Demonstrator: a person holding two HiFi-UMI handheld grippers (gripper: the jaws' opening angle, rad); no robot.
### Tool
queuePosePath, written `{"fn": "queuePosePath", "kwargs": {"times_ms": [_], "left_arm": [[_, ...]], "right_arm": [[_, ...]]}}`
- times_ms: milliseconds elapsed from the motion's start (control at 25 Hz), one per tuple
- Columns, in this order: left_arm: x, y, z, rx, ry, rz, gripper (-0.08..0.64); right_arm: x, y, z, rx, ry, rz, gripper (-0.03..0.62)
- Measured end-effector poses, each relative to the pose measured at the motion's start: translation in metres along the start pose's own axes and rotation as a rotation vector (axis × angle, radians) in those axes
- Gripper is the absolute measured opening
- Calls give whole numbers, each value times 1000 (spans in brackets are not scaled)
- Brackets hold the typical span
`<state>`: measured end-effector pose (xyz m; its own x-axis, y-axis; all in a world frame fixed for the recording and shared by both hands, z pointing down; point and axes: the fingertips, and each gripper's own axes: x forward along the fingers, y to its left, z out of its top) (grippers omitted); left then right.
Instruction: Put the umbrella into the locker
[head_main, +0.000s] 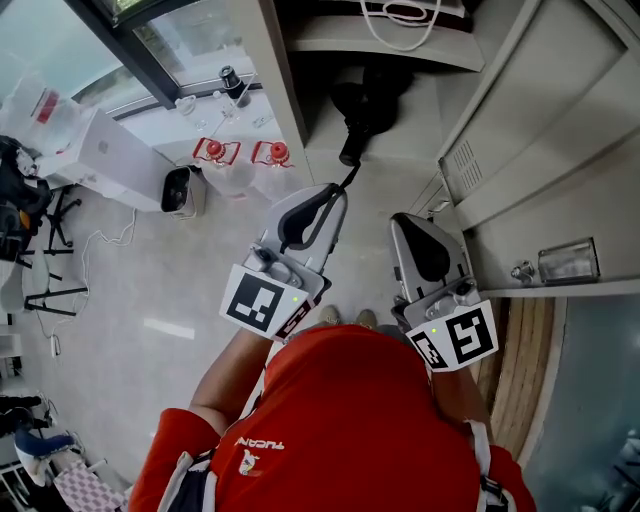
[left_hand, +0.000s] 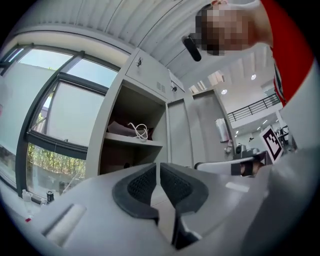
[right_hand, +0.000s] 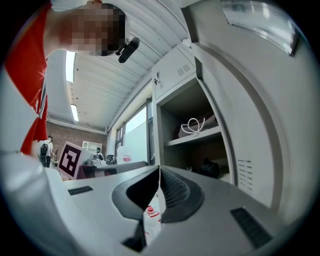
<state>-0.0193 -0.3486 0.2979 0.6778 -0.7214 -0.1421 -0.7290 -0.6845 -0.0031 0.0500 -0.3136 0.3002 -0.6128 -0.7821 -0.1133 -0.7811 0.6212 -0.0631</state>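
Little to read here. On the red shirt (head_main: 370, 400), low in the head view, small white lettering (head_main: 262, 443) beside a white emblem, seen upside down and too small to be sure of; perhaps "TUCAN" with more after it. On the left cube (head_main: 262, 300) and the right cube (head_main: 460, 338), black-and-white square markers, pattern only. Same kind of marker (left_hand: 272, 142) at the right edge of the left gripper view, and another marker (right_hand: 70, 159) at the left of the right gripper view. On the locker door (head_main: 560, 180), a clear label holder (head_main: 568, 262), contents illegible. On the red-and-white packs (head_main: 240, 152) on the floor, print too small to read.
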Motion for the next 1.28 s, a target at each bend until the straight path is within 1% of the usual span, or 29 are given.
{"fn": "queuePosePath", "kwargs": {"times_ms": [120,240,400,640,800,1280], "left_arm": [[-11,-7,3,-14,-14,-12,6],[-18,-13,6,-20,-26,-21,5],[-22,-24,8,-8,-32,-50,5],[-25,-30,4,-47,-31,-71,5],[-25,-33,3,-58,-33,-82,5],[-24,-33,-1,-78,-30,-101,5]], "right_arm": [[-4,6,4,-9,-11,10,3],[-8,10,7,-13,-22,13,3],[-14,17,10,6,-39,24,2],[-16,30,9,-11,-33,33,2],[-18,33,10,-26,-28,27,2],[-16,31,6,-25,-21,4,2]]}}
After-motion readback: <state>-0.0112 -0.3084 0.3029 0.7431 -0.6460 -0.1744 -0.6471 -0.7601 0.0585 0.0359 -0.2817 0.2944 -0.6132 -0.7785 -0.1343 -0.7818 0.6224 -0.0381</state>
